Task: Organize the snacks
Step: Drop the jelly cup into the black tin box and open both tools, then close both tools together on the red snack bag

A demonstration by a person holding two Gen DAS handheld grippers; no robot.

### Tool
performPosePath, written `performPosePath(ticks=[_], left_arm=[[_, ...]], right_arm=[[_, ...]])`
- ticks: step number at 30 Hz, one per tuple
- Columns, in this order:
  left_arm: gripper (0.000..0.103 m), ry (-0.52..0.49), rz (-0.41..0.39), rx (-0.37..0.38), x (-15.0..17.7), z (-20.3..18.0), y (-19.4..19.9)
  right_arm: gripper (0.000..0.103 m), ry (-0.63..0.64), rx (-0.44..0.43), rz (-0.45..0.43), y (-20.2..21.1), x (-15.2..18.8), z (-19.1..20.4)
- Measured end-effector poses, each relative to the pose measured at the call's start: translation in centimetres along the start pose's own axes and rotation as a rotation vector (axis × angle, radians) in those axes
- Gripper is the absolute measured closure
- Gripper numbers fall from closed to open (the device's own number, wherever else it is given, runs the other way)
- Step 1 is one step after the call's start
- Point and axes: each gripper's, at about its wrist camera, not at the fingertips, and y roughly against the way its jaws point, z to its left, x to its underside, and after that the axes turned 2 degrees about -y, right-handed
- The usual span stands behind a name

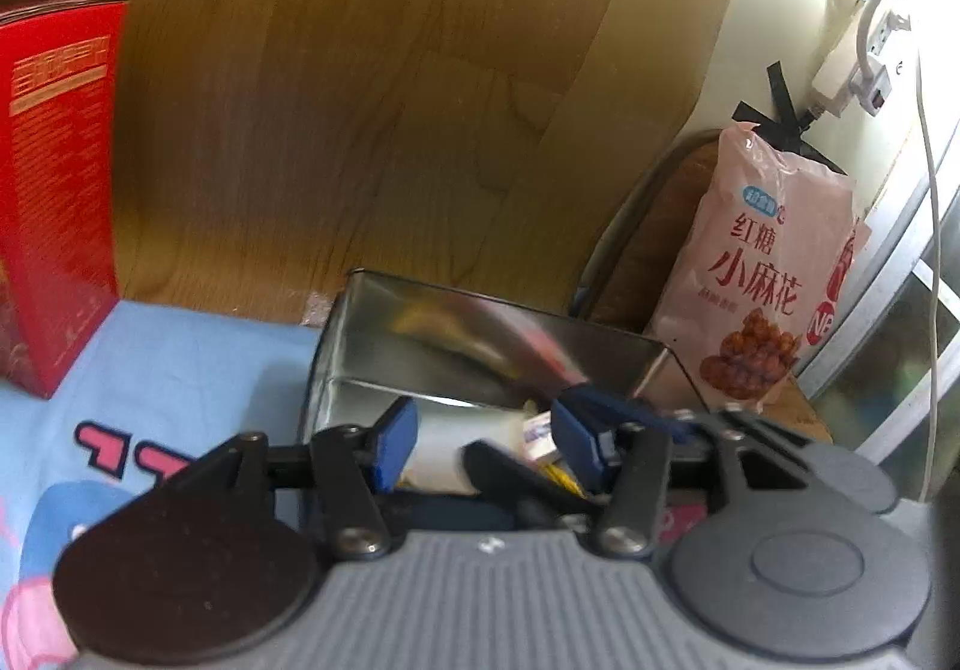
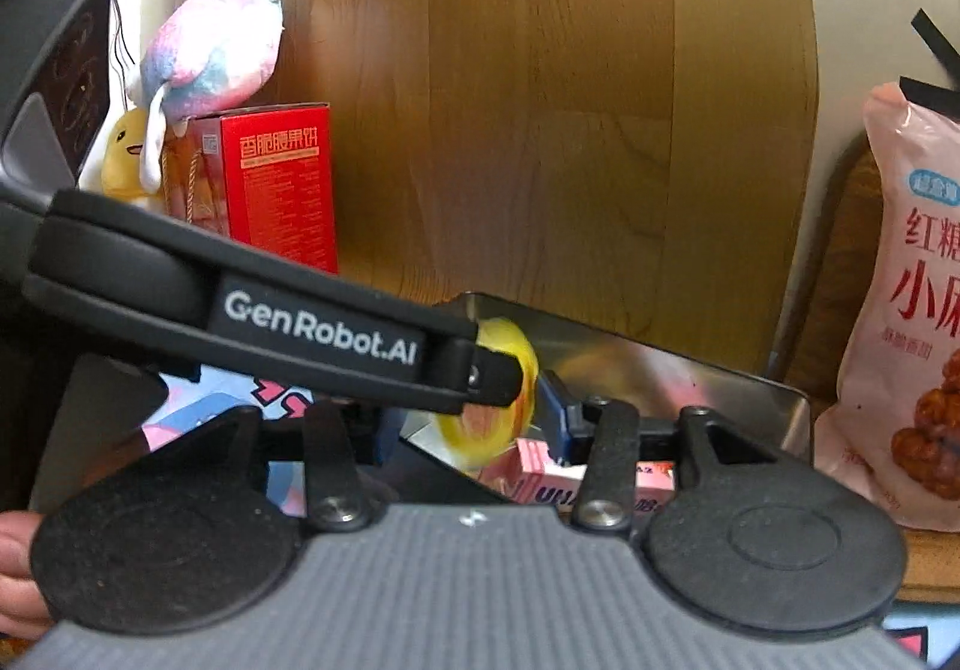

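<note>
A shiny metal tin (image 1: 384,334) stands on the blue patterned cloth, seen also in the right wrist view (image 2: 750,394). My left gripper (image 1: 486,442) is open just above the tin's near edge, nothing between its blue pads; small snack packets (image 1: 540,436) lie inside. My right gripper (image 2: 480,424) holds a round yellow and orange snack packet (image 2: 504,418) over the tin; a pink box (image 2: 540,469) lies in the tin below. The left gripper's black body (image 2: 252,322) crosses in front of the packet.
A red snack box (image 1: 54,190) stands on the cloth at left, also in the right wrist view (image 2: 276,184), with plush toys (image 2: 204,52) on and behind it. A pink bag of twisted snacks (image 1: 762,262) leans on a chair at right. A wooden panel rises behind.
</note>
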Motion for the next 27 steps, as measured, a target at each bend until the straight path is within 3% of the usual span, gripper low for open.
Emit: performPosePath(ticks=[5,9,13,16,21,27], left_arm=[[0.05,0.022,-0.049,0.064,1.7,0.3,5.6],[0.05,0.07,0.011,0.173,6.2,0.5,9.5],[0.051,0.05,0.098,0.208,11.9,-0.9,11.1],[0.053,0.005,0.152,0.209,14.8,-2.2,11.6],[0.055,-0.04,0.193,0.168,17.7,-3.5,11.4],[0.058,0.002,0.161,0.164,19.1,-1.8,13.9]], right_arm=[[0.046,-0.1,-0.047,-0.04,5.7,1.4,-1.1],[0.047,-0.229,-0.128,0.032,10.6,5.4,-2.7],[0.047,-0.33,-0.159,0.089,13.8,9.6,-3.2],[0.047,-0.31,-0.101,0.135,14.6,11.1,-2.0],[0.049,-0.357,-0.119,0.152,16.1,12.8,-0.7],[0.049,-0.318,-0.176,0.155,18.0,13.5,2.6]])
